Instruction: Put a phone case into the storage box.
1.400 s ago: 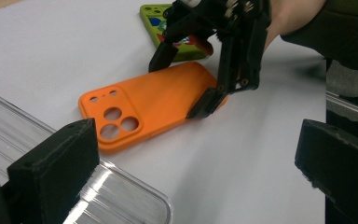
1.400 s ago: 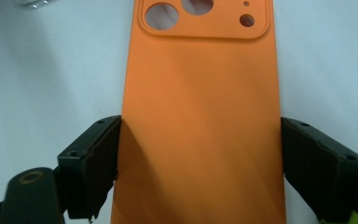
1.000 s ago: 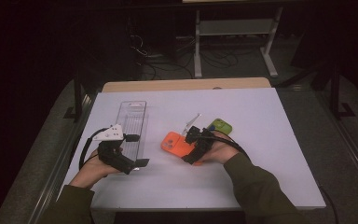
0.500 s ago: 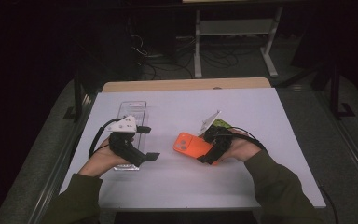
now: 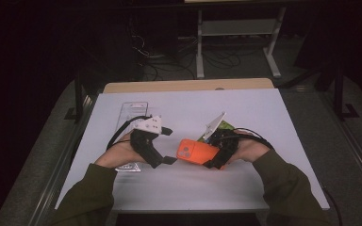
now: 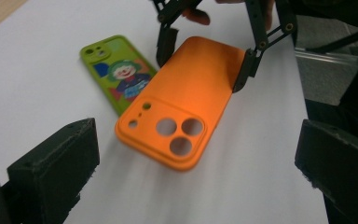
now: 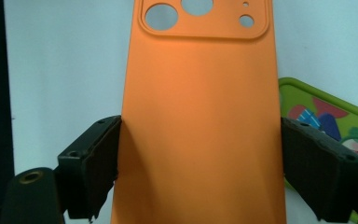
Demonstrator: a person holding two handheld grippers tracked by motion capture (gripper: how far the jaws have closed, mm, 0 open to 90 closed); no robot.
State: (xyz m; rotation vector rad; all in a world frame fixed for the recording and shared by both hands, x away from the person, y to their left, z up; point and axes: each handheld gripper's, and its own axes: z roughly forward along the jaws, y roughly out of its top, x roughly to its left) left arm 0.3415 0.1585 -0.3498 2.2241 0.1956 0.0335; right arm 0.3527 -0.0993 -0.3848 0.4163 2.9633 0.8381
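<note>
My right gripper (image 5: pixel 215 154) is shut on an orange phone case (image 5: pixel 194 151), its jaws pressing on the two long sides near the plain end (image 7: pixel 200 116). The case points left, tilted, with its camera holes toward my left gripper (image 5: pixel 169 146). That gripper is open and level, aimed at the case's camera end (image 6: pixel 177 135) from a short way off, with nothing between its fingers. A green phone case with a clown picture (image 6: pixel 116 74) lies flat on the table just behind the orange one (image 5: pixel 225 126).
A clear plastic tray (image 5: pixel 134 110) lies on the white table (image 5: pixel 264 108) at the back left, behind my left hand. The table's wooden far edge (image 5: pixel 188 85) borders a dark floor with cables and a metal stand.
The left gripper has moved right, off the clear tray, toward the orange case. The right gripper has carried the case a little right and nearer the person.
</note>
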